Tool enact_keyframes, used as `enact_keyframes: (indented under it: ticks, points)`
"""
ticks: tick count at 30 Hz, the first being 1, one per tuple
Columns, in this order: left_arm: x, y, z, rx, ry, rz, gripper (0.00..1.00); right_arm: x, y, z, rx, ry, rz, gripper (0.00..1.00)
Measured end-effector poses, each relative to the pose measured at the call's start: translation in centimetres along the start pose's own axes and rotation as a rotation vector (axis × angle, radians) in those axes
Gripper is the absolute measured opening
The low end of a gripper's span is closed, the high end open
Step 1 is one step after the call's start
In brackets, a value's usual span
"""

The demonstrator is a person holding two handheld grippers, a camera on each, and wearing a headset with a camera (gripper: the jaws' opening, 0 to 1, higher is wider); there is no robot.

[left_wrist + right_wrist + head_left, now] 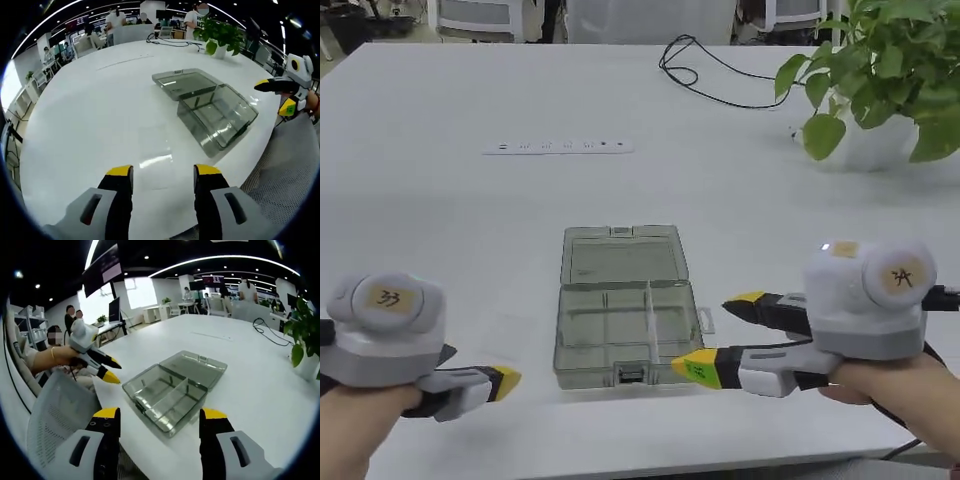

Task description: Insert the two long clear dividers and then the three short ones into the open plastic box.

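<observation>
Both grippers are empty, jaws apart: left tongs (162, 172) hover left of the open plastic box (588, 372) mid-tabletop, right tongs (720, 333) just beside it. At least one divider (650, 325) seems seated. Faint clear pieces (155, 145) nearby, probably dividers, need an edge pinch next.

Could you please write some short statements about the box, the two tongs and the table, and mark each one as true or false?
1. The lid lies open on the table, on the far side of the box. True.
2. The right tongs grip a clear divider. False: they are open and hold nothing.
3. A potted plant stands at the table's far right. True.
4. The left tongs touch the box. False: they hover apart from it, to its left.
5. A white power strip lies beyond the box. True.
</observation>
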State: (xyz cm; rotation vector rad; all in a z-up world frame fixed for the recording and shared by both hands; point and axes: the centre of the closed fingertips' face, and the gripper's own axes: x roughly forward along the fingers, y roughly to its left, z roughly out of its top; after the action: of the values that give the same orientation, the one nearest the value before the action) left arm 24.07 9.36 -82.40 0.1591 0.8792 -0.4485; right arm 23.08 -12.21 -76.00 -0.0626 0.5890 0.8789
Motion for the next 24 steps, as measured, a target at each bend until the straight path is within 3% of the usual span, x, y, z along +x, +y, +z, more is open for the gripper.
enact_keyframes:
  ticks: [15,24]
  points:
    - [1.5,0.3,-1.3,-0.02,0.066,0.012,0.39,-0.1,-0.2,0.4,0.019,-0.016,-0.001,0.64]
    - [1.5,0.4,-1.2,0.014,0.085,0.037,0.35,0.3,-0.3,0.6,0.015,-0.013,0.0,0.62]
